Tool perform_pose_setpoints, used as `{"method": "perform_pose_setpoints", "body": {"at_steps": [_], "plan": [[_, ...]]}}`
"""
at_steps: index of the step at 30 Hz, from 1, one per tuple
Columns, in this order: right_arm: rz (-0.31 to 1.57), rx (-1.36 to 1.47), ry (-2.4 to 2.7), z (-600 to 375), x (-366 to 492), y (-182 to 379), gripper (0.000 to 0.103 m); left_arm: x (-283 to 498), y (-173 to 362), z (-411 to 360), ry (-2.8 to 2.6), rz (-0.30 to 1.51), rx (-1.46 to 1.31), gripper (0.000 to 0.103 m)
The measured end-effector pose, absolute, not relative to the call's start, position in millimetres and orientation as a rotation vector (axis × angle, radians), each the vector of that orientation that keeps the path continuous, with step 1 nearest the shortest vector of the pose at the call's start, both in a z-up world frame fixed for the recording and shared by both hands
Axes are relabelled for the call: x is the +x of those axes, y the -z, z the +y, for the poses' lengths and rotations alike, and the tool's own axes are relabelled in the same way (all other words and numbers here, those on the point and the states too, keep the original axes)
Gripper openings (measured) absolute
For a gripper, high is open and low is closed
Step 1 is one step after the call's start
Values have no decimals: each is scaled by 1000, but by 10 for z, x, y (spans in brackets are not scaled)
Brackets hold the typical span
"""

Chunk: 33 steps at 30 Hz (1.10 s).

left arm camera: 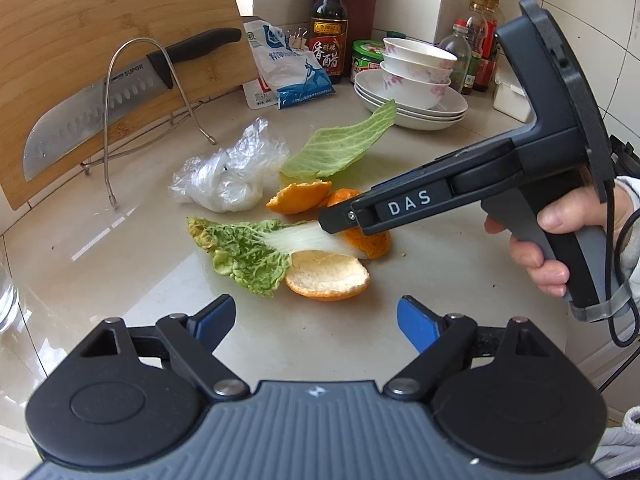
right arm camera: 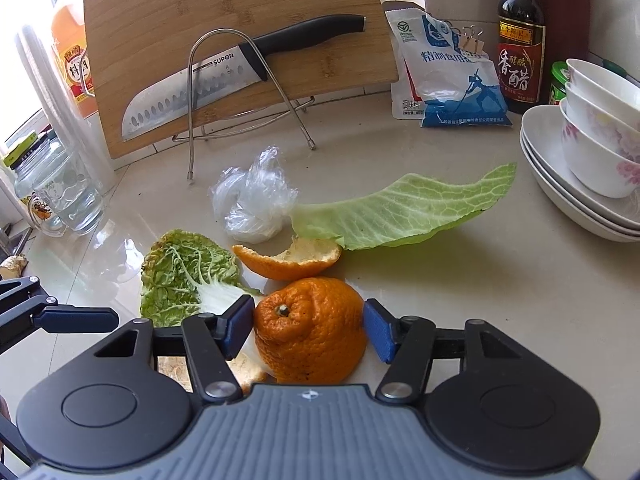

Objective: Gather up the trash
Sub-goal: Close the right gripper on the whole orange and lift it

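Trash lies on the counter: a domed orange peel (right arm camera: pixel 310 330), a second peel (right arm camera: pixel 290 258), a third peel lying cup-up (left arm camera: pixel 327 276), a napa cabbage leaf (right arm camera: pixel 186 276), a flat cabbage leaf (right arm camera: pixel 404 210) and a crumpled clear plastic bag (right arm camera: pixel 252 200). My right gripper (right arm camera: pixel 310 330) is open, its blue pads on either side of the domed peel, the left pad close to it. In the left wrist view the right gripper (left arm camera: pixel 334 220) reaches over the peels (left arm camera: pixel 298 196) and the napa leaf (left arm camera: pixel 244 254). My left gripper (left arm camera: pixel 316 322) is open and empty, just short of the cup-up peel.
A cutting board (right arm camera: pixel 224 36) with a knife (right arm camera: pixel 224 80) leans on a wire rack at the back. Stacked bowls and plates (right arm camera: pixel 592 160) stand right, a salt bag (right arm camera: pixel 452 76) and vinegar bottle (right arm camera: pixel 520 36) behind. A glass jar (right arm camera: pixel 60 188) stands left.
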State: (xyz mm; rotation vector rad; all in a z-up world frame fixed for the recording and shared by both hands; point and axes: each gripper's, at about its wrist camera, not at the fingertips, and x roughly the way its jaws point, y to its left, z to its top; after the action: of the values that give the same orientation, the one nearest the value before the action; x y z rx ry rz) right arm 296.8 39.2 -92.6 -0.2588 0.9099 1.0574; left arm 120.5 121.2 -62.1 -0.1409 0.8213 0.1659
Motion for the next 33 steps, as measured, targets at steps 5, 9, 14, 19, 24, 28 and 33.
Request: {"method": "perform_pose_setpoints", "body": {"at_steps": [5, 9, 14, 19, 24, 28, 33], "plan": [[940, -228, -1055, 368, 3002, 992, 79, 1205, 629, 1227, -167, 822, -145, 88], [962, -196, -1077, 356, 3028, 1005, 72, 1209, 642, 1236, -168, 826, -148, 88], [934, -235, -1089, 347, 2953, 942, 62, 1223, 641, 1232, -163, 829, -140, 88], [884, -285, -1087, 267, 2857, 853, 60, 1232, 600, 1215, -152, 824, -115, 88], [854, -300, -1068, 132, 2813, 762, 60, 1260, 576, 1197, -149, 821, -96, 88], [834, -296, -1039, -1, 2797, 716, 60, 1280, 626, 1190, -152, 841, -154, 87], [839, -276, -1006, -137, 2811, 735, 60, 1372, 761, 1155, -160, 867, -210, 80]]}}
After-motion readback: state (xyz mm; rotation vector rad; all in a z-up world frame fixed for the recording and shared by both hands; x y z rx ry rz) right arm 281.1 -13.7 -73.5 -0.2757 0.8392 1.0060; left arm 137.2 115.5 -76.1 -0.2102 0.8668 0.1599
